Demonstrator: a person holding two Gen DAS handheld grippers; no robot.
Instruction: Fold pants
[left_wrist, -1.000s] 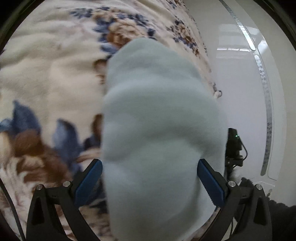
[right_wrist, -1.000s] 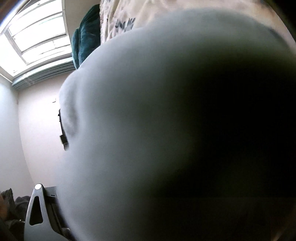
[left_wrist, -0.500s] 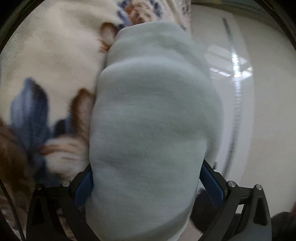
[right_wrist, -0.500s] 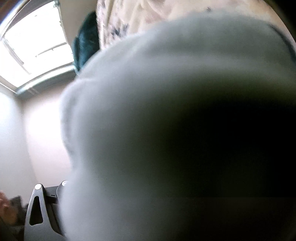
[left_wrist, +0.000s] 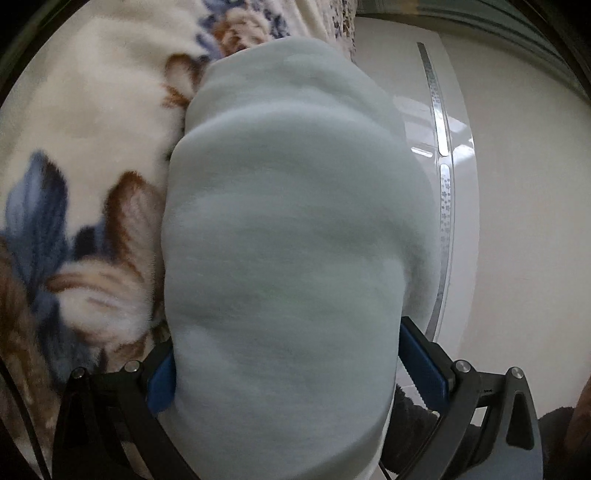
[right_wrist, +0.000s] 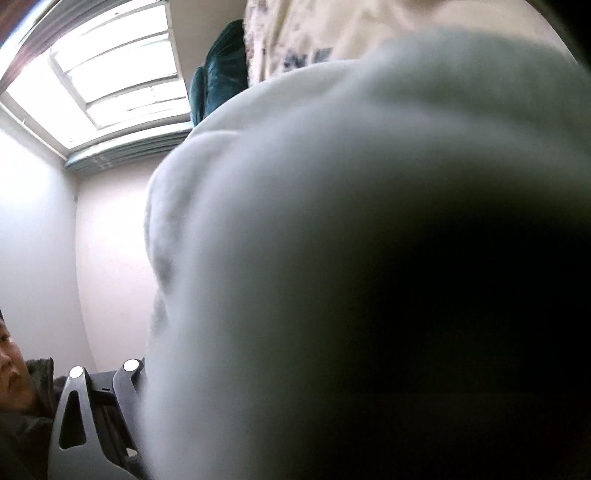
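Left gripper is pinching pants bunched over blanket edge; right gripper's state is hidden by the cloth.

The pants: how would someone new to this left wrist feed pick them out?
Start from the cream blanket with blue and brown flowers that fills the left side. The pants are the big bundle of cloth between the left gripper's blue pads. Unlike the blanket, they are plain pale blue-grey, without pattern.

No legible text — no labels, no numbers.
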